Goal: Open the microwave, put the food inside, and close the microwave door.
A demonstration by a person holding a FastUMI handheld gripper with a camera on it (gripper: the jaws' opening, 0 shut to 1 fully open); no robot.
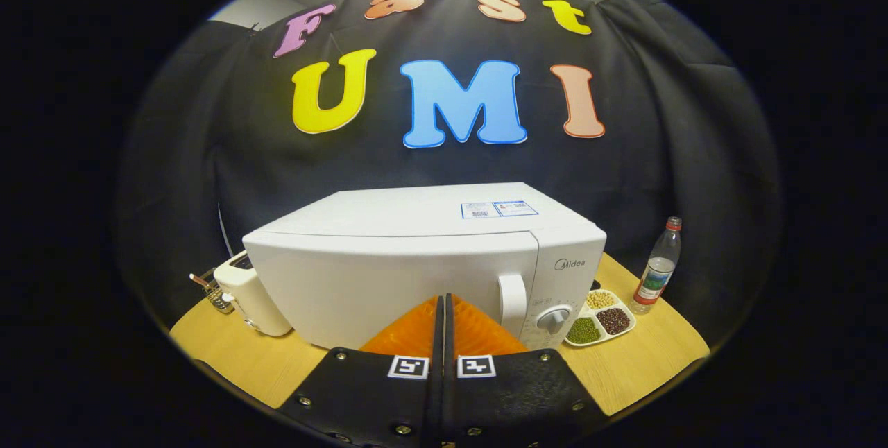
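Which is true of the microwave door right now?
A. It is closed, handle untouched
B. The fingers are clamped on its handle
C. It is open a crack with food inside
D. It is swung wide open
A: the microwave door lies flush, and the fingers, pressed together, sit short of the handle.

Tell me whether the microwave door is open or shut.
Shut: the microwave door lies flush with its front, handle untouched. The gripper is closed, empty, just ahead of it.

Hand-held gripper (444, 309) fingers pressed together – empty, before closed microwave (423, 261) door.
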